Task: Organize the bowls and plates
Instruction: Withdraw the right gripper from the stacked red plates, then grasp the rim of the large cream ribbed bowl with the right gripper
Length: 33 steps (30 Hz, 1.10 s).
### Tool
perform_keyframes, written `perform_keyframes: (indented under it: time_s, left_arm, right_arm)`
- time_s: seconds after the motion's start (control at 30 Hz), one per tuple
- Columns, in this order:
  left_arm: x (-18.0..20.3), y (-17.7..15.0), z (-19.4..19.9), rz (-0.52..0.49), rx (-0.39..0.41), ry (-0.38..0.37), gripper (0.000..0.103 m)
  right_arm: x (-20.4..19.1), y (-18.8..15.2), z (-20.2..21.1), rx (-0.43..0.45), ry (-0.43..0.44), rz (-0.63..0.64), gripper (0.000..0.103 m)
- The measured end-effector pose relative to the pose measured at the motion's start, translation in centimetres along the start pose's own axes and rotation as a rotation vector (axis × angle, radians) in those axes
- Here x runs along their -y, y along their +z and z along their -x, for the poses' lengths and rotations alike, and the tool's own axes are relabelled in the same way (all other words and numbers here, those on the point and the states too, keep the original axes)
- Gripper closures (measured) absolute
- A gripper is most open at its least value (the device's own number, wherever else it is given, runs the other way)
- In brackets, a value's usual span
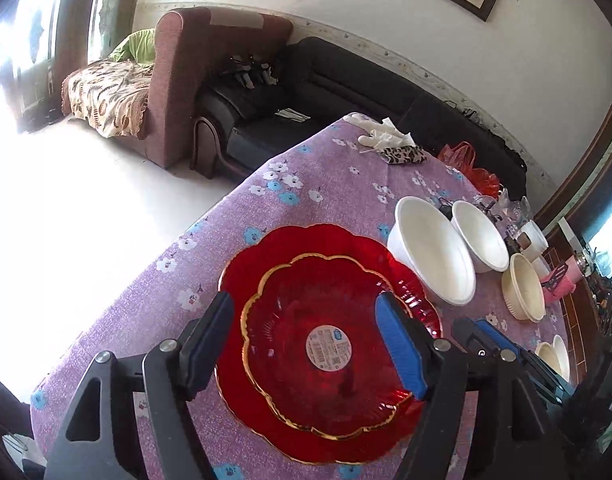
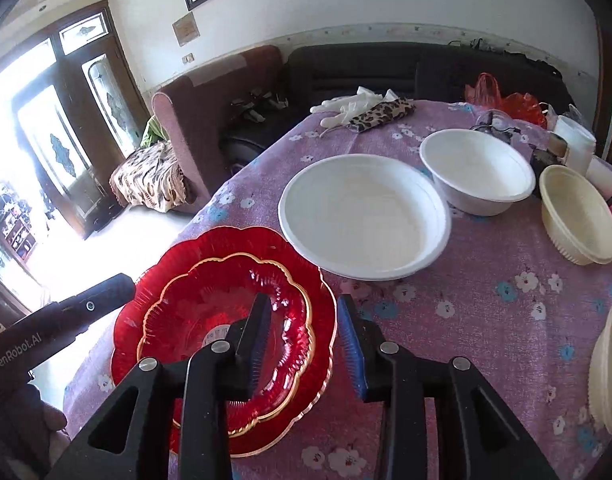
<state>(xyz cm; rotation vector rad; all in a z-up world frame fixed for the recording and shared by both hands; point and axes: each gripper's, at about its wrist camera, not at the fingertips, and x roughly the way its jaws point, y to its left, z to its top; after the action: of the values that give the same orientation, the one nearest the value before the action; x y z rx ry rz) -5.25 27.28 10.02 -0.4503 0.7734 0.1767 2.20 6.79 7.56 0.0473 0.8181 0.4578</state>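
Observation:
Two red scalloped glass plates with gold rims are stacked, the smaller plate point(image 1: 325, 344) inside the larger plate point(image 1: 274, 256), on the purple flowered tablecloth point(image 1: 306, 184). My left gripper point(image 1: 306, 340) is open above the stack, fingers on either side of the small plate. My right gripper point(image 2: 306, 340) is open at the stack's right rim point(image 2: 321, 344), one finger over the small plate point(image 2: 210, 300), the other outside. Two white foam bowls point(image 2: 361, 216) point(image 2: 477, 170) and a cream bowl point(image 2: 577, 216) stand beyond. Another cream bowl point(image 2: 609, 364) shows at the right edge.
White gloves point(image 2: 345, 106), a leopard-print pouch point(image 2: 381, 114), a red plastic bag point(image 2: 505, 100) and small jars point(image 2: 573, 140) lie at the table's far side. Sofas point(image 1: 266, 92) stand behind the table. The table edge runs along the left.

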Motion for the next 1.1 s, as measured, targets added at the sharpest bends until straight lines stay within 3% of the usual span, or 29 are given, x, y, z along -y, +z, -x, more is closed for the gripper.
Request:
perform_keyframes:
  time_s: [0.17,0.3,0.63,0.87,0.97,1.1]
  left_arm:
    - [3.1,-1.8,1.5,-0.066,0.012,-0.016,0.02]
    - [6.4,-3.5,1.7,-0.143,-0.006,-0.087,0.018]
    - [16.3,-9.7,0.2,-0.308,-0.146,-0.262,0.018]
    - [18.0,-11.7,0.8,-0.328,-0.174,-0.259,0.018]
    - [18.1,-12.4,0.8,-0.353,-0.173,-0.233,0.018]
    - [18.5,-13.4,-0.1,-0.36,-0.206,-0.223,0.018]
  right_arm:
    - [3.0,-3.1,4.4,0.046,-0.025,-0.029,0.045]
    - [6.8,-6.3,6.9,0.049,-0.11,-0.072,0.045]
    - [16.7,-11.7,14.1,0.063,-0.237,-0.257,0.045]
    - [22.1,-14.0,19.4,0.153,-0.269,-0.361,0.044]
    - [26.4,-15.3,21.7,0.206,-0.298,-0.466,0.041]
    - [31.8,-16.4,21.9,0.196,-0.298,-0.622,0.041]
